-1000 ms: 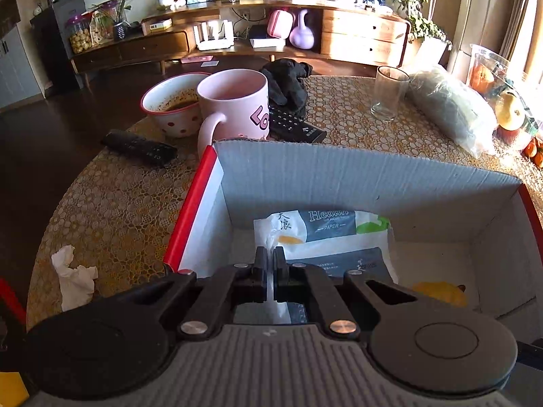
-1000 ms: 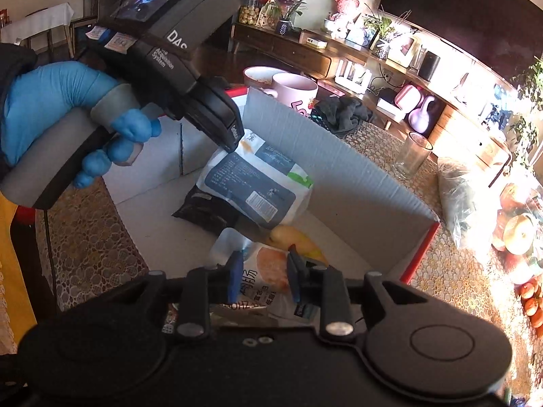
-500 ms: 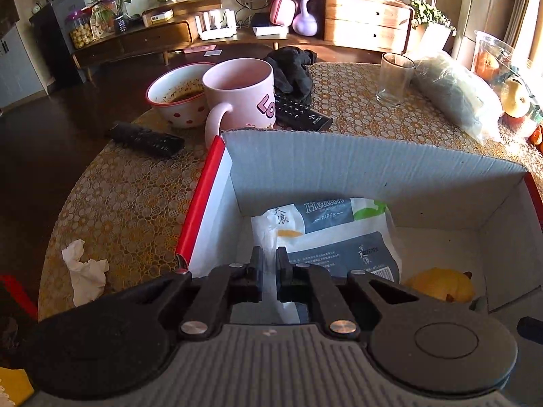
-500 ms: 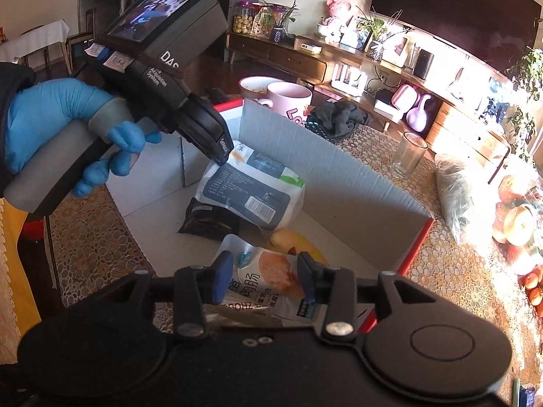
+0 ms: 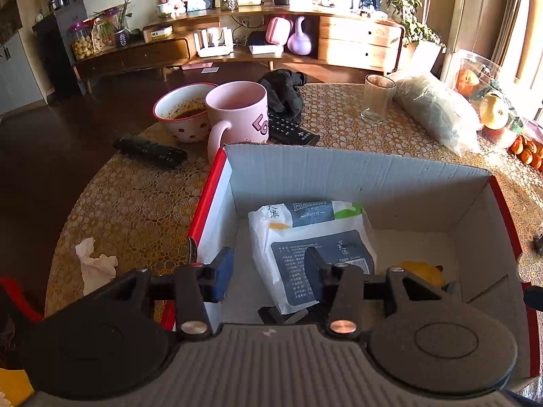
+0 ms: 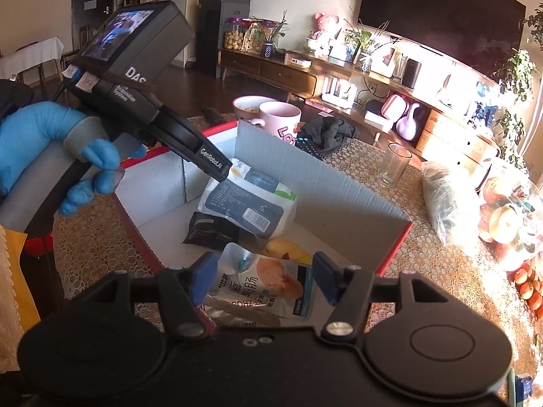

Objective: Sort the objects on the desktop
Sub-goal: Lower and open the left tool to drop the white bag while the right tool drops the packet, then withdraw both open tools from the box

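Observation:
An open cardboard box [image 5: 356, 173] with red outer sides sits on the round table. Inside lie a white and blue tissue pack [image 5: 315, 244], a black packet [image 6: 212, 232], a yellow object [image 5: 417, 271] and a snack pouch [image 6: 268, 283]. My left gripper [image 5: 268, 271] is open above the tissue pack, holding nothing; it also shows in the right wrist view [image 6: 217, 169]. My right gripper [image 6: 263, 279] is open over the snack pouch, which lies loose in the box.
Behind the box stand a pink mug [image 5: 237, 112], a dotted bowl [image 5: 183, 112], a black cloth [image 5: 283, 93], two remotes [image 5: 149, 151] [image 5: 292, 130] and a glass [image 5: 376, 103]. A crumpled tissue [image 5: 95, 263] lies left. A plastic bag [image 5: 437, 112] and fruit [image 5: 495, 112] are at the right.
Both grippers have opened. The left let go of the tissue pack, which now lies in the box. The right let go of the snack pouch and drew back a little.

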Demonstrator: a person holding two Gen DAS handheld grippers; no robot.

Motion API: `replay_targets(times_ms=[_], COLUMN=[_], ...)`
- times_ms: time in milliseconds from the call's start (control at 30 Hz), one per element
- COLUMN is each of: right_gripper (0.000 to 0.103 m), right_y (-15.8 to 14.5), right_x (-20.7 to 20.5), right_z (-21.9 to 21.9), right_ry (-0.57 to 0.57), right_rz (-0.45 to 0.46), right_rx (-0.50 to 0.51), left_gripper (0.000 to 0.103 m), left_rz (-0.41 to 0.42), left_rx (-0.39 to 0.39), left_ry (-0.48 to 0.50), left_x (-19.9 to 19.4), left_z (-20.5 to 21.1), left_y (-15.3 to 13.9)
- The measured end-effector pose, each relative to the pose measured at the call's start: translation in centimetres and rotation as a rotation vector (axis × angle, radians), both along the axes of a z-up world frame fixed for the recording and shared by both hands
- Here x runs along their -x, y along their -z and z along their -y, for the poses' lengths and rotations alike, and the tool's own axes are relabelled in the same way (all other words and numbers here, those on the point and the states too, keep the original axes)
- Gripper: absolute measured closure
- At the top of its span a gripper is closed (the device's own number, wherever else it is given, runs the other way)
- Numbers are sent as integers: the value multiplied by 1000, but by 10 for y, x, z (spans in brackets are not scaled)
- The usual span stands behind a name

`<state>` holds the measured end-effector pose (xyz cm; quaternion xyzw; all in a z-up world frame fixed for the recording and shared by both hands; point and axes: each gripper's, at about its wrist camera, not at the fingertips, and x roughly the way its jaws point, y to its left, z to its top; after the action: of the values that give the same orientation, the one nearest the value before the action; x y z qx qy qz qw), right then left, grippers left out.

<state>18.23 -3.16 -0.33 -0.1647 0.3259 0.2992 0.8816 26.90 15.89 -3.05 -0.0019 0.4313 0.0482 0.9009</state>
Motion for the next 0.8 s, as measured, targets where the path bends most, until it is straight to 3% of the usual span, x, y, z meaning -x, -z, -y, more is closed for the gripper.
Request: replay_targets(times_ms=[200,533,800], right_gripper=[31,24,6], right_y=[-5,-11,-18], right_x=[9,26,40], right_z=[5,17,37], right_ry=[4,30,44], right_rz=[7,22,23], right_rx=[-11,-26,-90], left_gripper=[45,32,19], left_rz=[35,58,76], left_rx=[10,10,4], left_ry=[9,28,30], left_x=[18,47,65], left_z=[6,20,27], left_y=[-12,-23,-28])
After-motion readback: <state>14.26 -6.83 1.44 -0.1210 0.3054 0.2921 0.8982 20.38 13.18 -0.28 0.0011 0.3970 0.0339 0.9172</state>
